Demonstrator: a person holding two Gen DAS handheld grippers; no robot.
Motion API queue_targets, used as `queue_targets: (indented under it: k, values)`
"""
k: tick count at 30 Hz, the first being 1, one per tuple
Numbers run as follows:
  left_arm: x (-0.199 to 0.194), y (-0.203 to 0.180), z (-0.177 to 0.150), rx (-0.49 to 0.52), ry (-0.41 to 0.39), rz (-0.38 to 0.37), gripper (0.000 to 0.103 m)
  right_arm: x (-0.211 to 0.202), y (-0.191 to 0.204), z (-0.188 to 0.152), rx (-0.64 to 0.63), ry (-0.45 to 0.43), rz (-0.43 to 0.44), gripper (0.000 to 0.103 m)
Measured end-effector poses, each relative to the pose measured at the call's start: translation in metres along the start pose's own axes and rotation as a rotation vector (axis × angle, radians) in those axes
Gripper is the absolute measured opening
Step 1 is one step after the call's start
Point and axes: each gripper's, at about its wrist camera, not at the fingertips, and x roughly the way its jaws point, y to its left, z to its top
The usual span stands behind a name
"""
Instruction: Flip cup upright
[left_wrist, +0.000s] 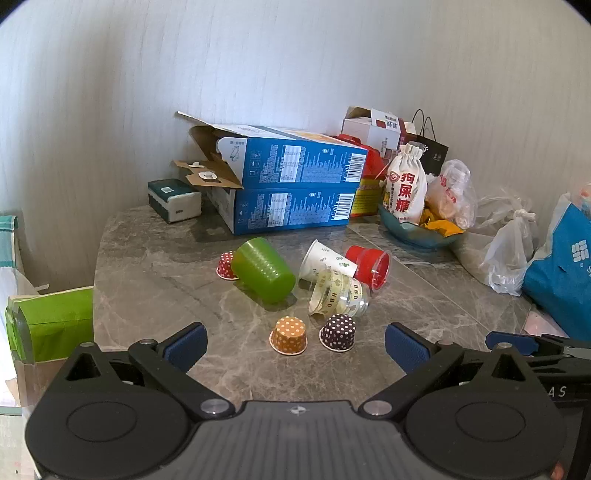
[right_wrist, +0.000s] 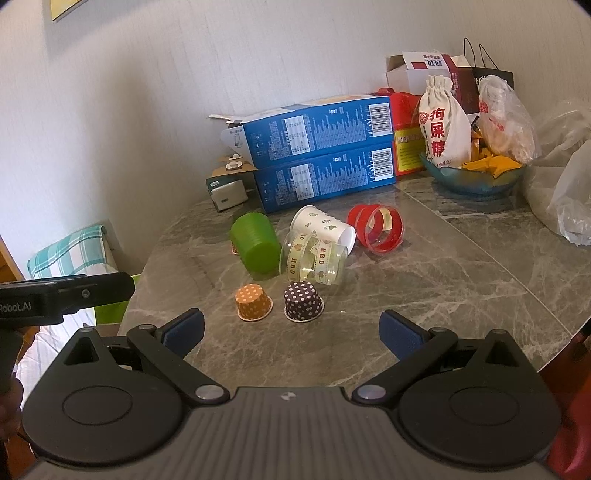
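Observation:
Several cups lie on the grey marble table (left_wrist: 155, 295). A green plastic cup (left_wrist: 264, 271) (right_wrist: 255, 243), a white paper cup (left_wrist: 325, 260) (right_wrist: 321, 227), a clear cup with HBD ribbon (left_wrist: 340, 293) (right_wrist: 314, 260) and a red cup (left_wrist: 371, 266) (right_wrist: 380, 229) lie on their sides. An orange dotted paper cup (left_wrist: 289, 336) (right_wrist: 253, 302) and a dark dotted one (left_wrist: 338, 331) (right_wrist: 303, 301) stand upside down. A red dotted one (left_wrist: 226, 264) sits behind the green cup. My left gripper (left_wrist: 295, 347) and right gripper (right_wrist: 291, 332) are open and empty, short of the cups.
Two stacked blue boxes (left_wrist: 295, 192) (right_wrist: 325, 162), a tissue pack (left_wrist: 173, 199), a blue bowl (left_wrist: 417, 230) (right_wrist: 476, 181) with snack bags, and plastic bags (left_wrist: 506, 251) crowd the back and right. A green box (left_wrist: 55, 321) stands off the table's left edge.

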Motion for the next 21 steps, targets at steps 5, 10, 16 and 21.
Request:
queue_targets:
  k: [5, 10, 16, 21]
  values:
    - [-0.0012, -0.0004, -0.0006, 0.001, 0.001, -0.001, 0.103, 0.0, -0.0005, 0.0001, 0.001, 0.002, -0.001, 0.102]
    - [0.0, 0.0009, 0.0013, -0.001, 0.005, -0.002, 0.103, -0.0002, -0.0018, 0.0004, 0.004, 0.001, -0.002, 0.102]
    - [0.0007, 0.0001, 0.0023, -0.001, 0.004, -0.003, 0.103, 0.0001, -0.0033, 0.0014, 0.006, -0.001, -0.005, 0.102]
    - [0.0013, -0.0004, 0.0015, -0.002, 0.007, -0.006, 0.103, -0.0001, -0.0033, 0.001, 0.006, -0.002, -0.007, 0.102]
